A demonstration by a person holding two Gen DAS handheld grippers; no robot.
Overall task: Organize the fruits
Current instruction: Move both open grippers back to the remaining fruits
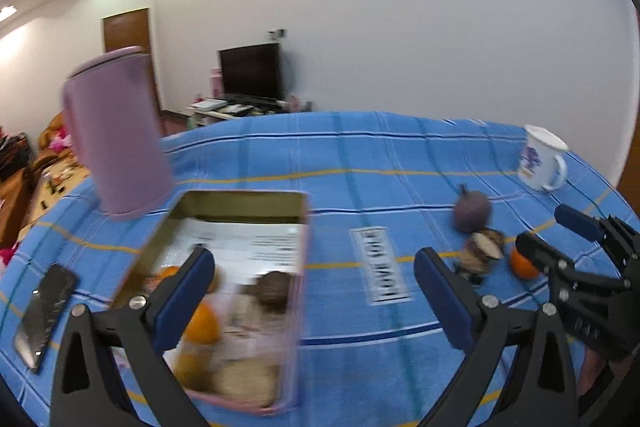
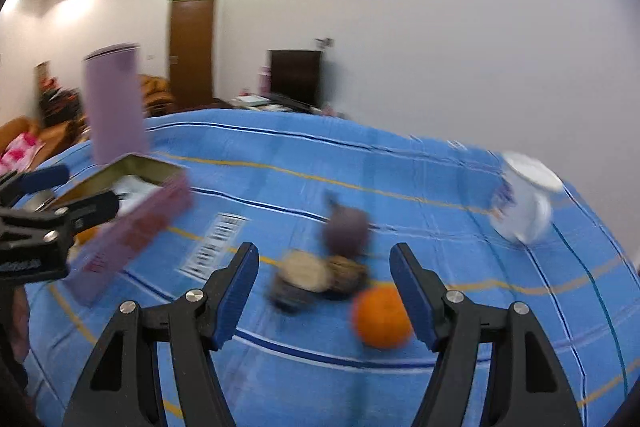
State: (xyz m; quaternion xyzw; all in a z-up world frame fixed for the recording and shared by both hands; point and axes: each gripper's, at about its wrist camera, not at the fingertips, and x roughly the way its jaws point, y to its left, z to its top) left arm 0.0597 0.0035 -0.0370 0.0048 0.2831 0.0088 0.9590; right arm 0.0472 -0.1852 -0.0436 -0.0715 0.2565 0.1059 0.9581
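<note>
An open pink tin box (image 1: 240, 193) lies on the blue cloth with an orange (image 1: 202, 323) and a brown fruit (image 1: 274, 287) inside. My left gripper (image 1: 316, 283) hangs wide open above the box's near right part, holding nothing. To the right lie a purple round fruit (image 1: 472, 211), cut brown-and-white halves (image 1: 482, 251) and a loose orange (image 1: 522, 265). My right gripper (image 2: 326, 287) is open over that group. The orange (image 2: 382, 319) sits just inside its right finger, untouched, behind it the halves (image 2: 306, 273) and the purple fruit (image 2: 346, 231). The box (image 2: 136, 219) is at left.
A tall pink cylinder (image 1: 116, 135) stands behind the box. A white mug (image 1: 542, 159) is at the far right of the table. A dark flat phone-like object (image 1: 44, 311) lies left of the box. A printed white label (image 1: 380, 265) lies mid-table.
</note>
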